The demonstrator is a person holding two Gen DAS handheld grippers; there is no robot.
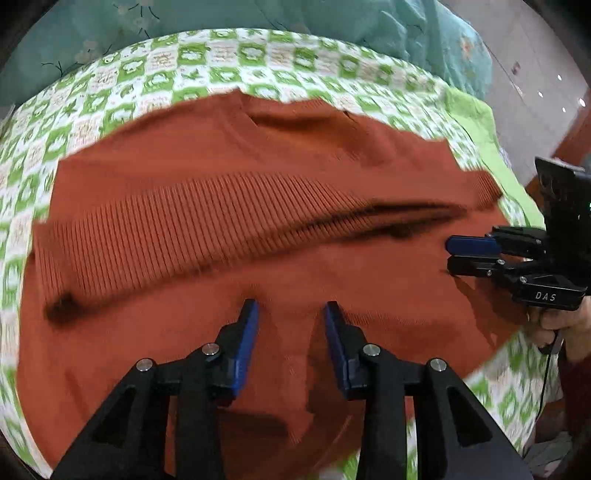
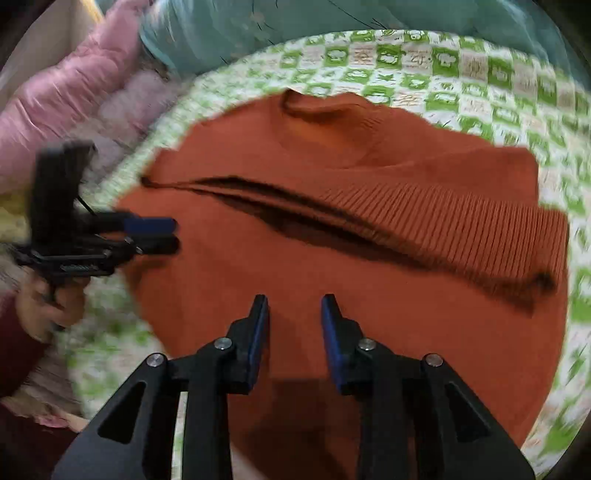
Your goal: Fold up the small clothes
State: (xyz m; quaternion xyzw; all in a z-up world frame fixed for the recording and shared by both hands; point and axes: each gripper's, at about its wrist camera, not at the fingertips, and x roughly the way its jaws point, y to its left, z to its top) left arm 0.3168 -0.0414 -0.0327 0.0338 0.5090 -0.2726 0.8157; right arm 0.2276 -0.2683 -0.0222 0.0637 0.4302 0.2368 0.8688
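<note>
A rust-orange knit sweater (image 1: pixel 229 192) lies on a green-and-white checked quilt (image 1: pixel 122 85), with its ribbed hem (image 1: pixel 207 218) folded up across the middle. It also shows in the right wrist view (image 2: pixel 369 258). My left gripper (image 1: pixel 291 306) is open and empty, just above the sweater's near part. My right gripper (image 2: pixel 294 301) is open and empty over the sweater's near edge. In the left wrist view the right gripper (image 1: pixel 452 254) shows from the side at the sweater's right edge. In the right wrist view the left gripper (image 2: pixel 173 234) shows at the sweater's left edge.
A teal duvet (image 1: pixel 332 18) lies bunched behind the quilt. Pink padded bedding (image 2: pixel 62 103) lies to the far left in the right wrist view. The bed's edge and a floor (image 1: pixel 535 66) lie at the right in the left wrist view.
</note>
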